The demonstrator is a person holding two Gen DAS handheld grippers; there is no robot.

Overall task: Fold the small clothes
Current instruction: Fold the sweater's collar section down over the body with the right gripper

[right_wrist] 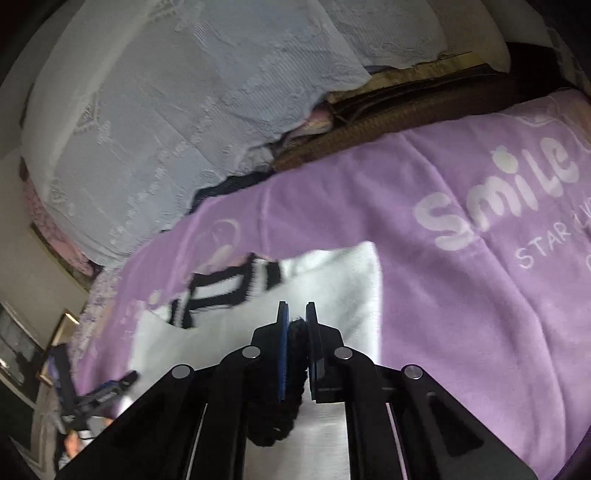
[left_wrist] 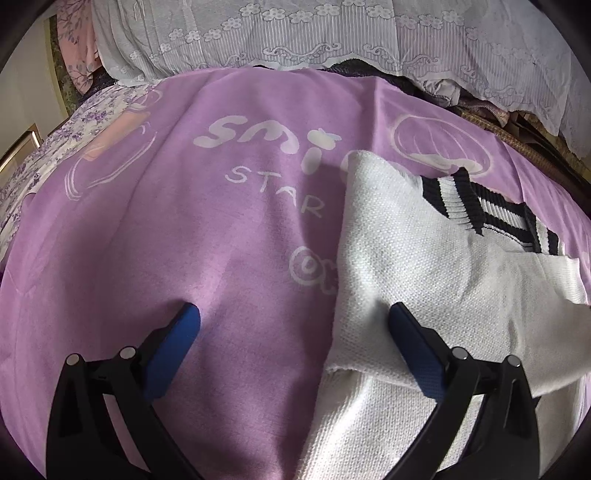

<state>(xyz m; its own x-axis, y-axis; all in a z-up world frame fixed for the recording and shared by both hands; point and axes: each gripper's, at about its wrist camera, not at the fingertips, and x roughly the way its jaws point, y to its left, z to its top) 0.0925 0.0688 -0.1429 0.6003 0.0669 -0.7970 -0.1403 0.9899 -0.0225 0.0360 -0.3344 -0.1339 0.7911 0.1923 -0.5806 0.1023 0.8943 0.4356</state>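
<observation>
The purple blanket (left_wrist: 184,240) printed with "Smile" and "STAR" is your landmark: it spreads over nearly the whole surface in both wrist views. Beyond its far edge a white lace cover (left_wrist: 295,33) hangs over piled bedding, and off its left edge in the left wrist view lies a purple-flowered sheet (left_wrist: 55,147). A brown woven edge (right_wrist: 369,129) shows between the blanket and the lace cover in the right wrist view.

The white knit sweater (left_wrist: 424,251) lies on the blanket, on the right side in the left wrist view and overlapping the end of the printed words. One part of it is folded over the rest, and its black-and-white striped ribbed trim (left_wrist: 476,210) sits toward the blanket's far side.

Your left claw (left_wrist: 295,314) is released, with the blue pads spread wide. The left pad (left_wrist: 177,343) hangs over bare blanket and the right one over the sweater's near left edge; nothing is pinched between them.

Your right claw (right_wrist: 295,314) is clenched over the sweater's white panel, with the striped trim just beyond its tips. A black, ribbed-looking strip (right_wrist: 291,365) is clamped between its pads; the view is blurred there, but it is probably the sweater's dark trim. At the blanket's left edge in that same view your other gripper shows faintly, low beside the sweater.
</observation>
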